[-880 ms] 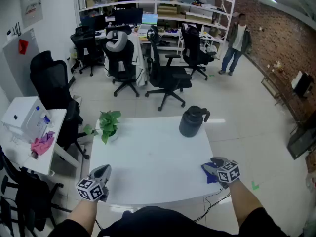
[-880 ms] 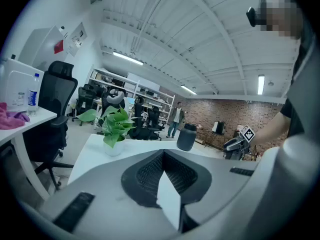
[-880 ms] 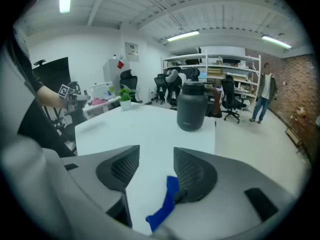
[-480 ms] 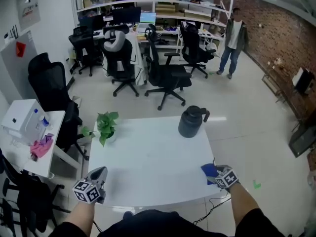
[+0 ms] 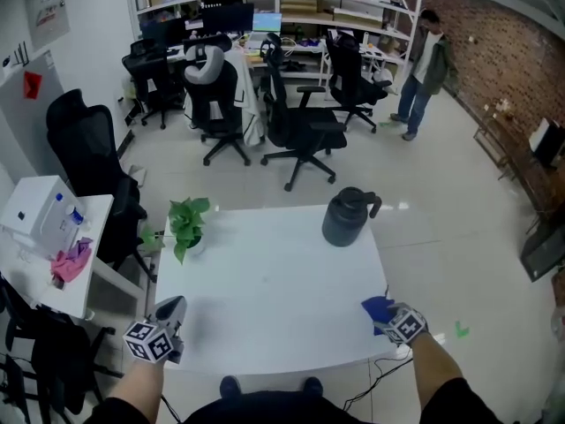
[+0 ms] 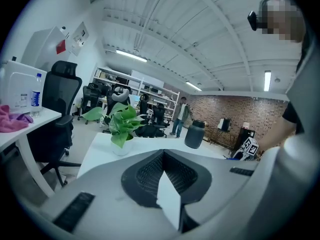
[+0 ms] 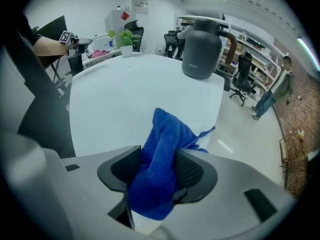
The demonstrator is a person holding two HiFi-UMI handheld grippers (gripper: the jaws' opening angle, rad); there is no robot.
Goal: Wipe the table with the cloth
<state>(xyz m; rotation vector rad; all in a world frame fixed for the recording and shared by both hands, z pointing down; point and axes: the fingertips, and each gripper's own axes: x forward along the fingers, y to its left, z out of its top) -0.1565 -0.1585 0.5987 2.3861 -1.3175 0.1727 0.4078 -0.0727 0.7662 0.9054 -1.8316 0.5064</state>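
Observation:
A blue cloth hangs bunched between the pads of my right gripper, which is shut on it at the white table's front right corner. In the right gripper view the cloth fills the gap of the gripper and droops toward the tabletop. My left gripper hovers at the table's front left corner, pointing over the top; in its own view the gripper has its dark pads together with nothing between them.
A black jug stands at the table's back right and a small potted plant at the back left. Office chairs and a standing person are behind. A side table with a bottle stands at the left.
Both hands have drifted slightly toward the table's front edge. The blue cloth stays held in the right gripper, which has tipped further down.

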